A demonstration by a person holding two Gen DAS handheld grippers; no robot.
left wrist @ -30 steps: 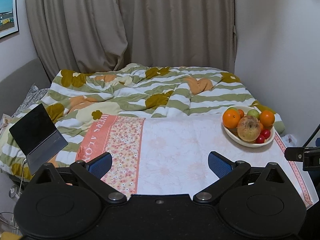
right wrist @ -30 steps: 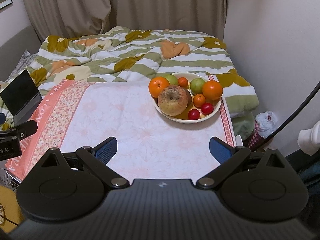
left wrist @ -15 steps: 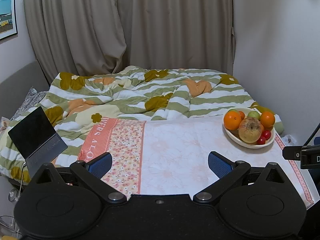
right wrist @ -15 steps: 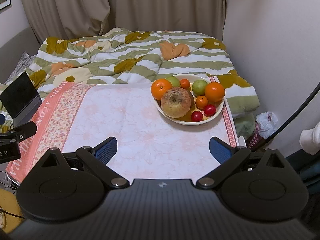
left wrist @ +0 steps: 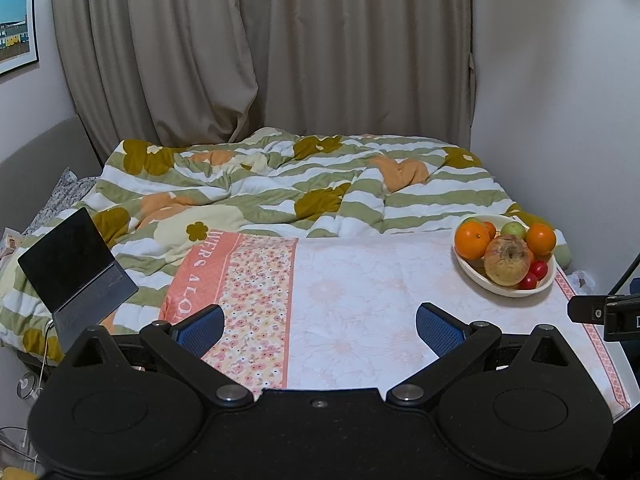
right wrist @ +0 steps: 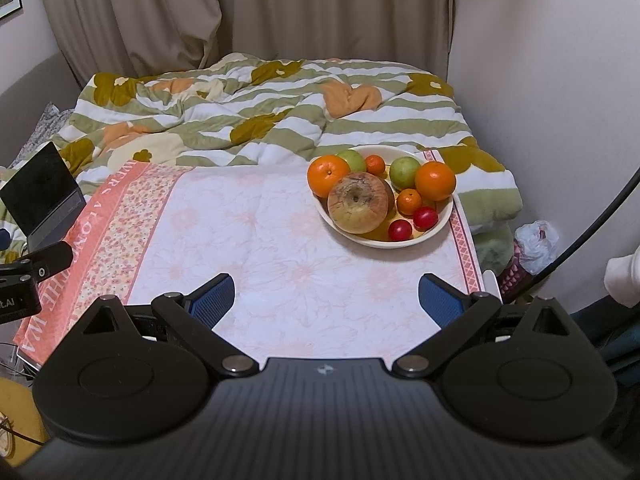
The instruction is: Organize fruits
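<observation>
While both hand-held grippers (left wrist: pixel 319 322) (right wrist: pixel 326 294) gape empty, fruit bowl (right wrist: pixel 430 230) ahead, well apart.

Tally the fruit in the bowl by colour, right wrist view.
Bowl contents:
Large oranges: 2
Small oranges: 2
Green fruits: 2
Small red fruits: 2
Big brownish apple: 1
Total: 9

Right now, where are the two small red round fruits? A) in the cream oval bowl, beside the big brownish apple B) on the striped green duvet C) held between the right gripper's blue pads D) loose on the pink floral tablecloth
A: both small red round fruits lie inside the cream oval bowl, next to the big brownish apple; both grippers are open and empty.
</observation>
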